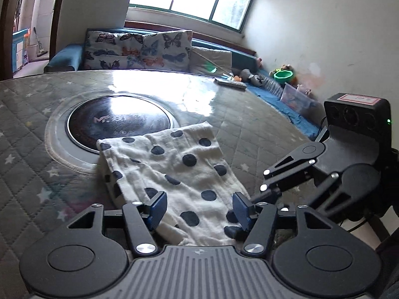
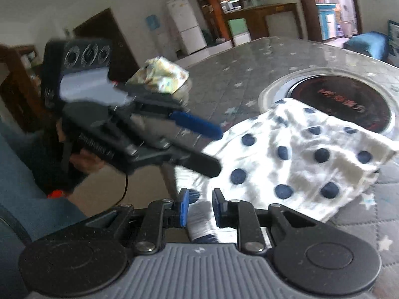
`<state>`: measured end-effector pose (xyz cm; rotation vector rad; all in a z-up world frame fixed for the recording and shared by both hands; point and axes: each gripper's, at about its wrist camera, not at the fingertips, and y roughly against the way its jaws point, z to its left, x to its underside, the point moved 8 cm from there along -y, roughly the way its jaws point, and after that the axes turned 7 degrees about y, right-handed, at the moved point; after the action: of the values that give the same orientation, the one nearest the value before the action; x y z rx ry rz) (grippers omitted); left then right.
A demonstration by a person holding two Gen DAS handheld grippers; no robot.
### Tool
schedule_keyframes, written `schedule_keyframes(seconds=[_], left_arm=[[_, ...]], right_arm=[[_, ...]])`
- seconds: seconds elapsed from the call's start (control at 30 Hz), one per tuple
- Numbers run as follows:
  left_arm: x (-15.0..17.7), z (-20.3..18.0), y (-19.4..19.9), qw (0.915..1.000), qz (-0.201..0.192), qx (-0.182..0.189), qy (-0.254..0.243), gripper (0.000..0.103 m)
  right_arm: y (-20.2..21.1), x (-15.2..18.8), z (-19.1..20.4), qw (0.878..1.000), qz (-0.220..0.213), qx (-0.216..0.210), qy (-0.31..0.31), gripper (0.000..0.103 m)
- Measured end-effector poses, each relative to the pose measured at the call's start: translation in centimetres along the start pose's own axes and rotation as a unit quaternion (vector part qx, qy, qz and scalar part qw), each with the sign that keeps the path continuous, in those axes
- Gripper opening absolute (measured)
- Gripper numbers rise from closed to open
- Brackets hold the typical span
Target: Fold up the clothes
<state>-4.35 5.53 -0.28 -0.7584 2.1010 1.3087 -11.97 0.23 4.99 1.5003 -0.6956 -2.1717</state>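
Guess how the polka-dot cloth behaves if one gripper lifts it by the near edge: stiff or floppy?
Likely floppy: the polka-dot cloth lies in soft wrinkles and overlapping folds, so a lifted edge should sag. Probably light, since the fabric looks thin and gauzy. It may slide rather than bunch when pushed, because the table cover under it looks glossy. The left gripper straddles its near end.

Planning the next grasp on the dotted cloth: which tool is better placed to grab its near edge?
Left, probably. The left tool is open with the polka-dot cloth lying between its pads. The right tool is narrower, at one corner.
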Motion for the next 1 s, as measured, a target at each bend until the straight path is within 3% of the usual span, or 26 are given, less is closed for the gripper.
schedule_keyframes(seconds=[0.3, 0.53, 0.83, 1.0], left_arm=[[1.7, 1.6, -1.0, 0.9992, 0.035, -0.007, 0.017, 0.052], [2.8, 3.3, -1.4, 0.9979, 0.052, -0.022, 0.033, 0.053], [-0.3, 2.7, 0.3, 0.9997, 0.009, -0.021, 0.007, 0.054], [-2.0, 3.9, -1.1, 0.9993, -0.008, -0.033, 0.016, 0.054]], right_arm=[[1.3, 1.8, -3.2, 0.997, 0.004, 0.057, -0.047, 0.028], [1.1, 3.2, -4.2, 0.996, 0.009, 0.065, -0.061, 0.038], [2.2, 1.3, -4.9, 0.995, -0.01, 0.081, -0.051, 0.047], [2.0, -1.1, -7.0, 0.991, -0.023, 0.124, -0.04, 0.048]])
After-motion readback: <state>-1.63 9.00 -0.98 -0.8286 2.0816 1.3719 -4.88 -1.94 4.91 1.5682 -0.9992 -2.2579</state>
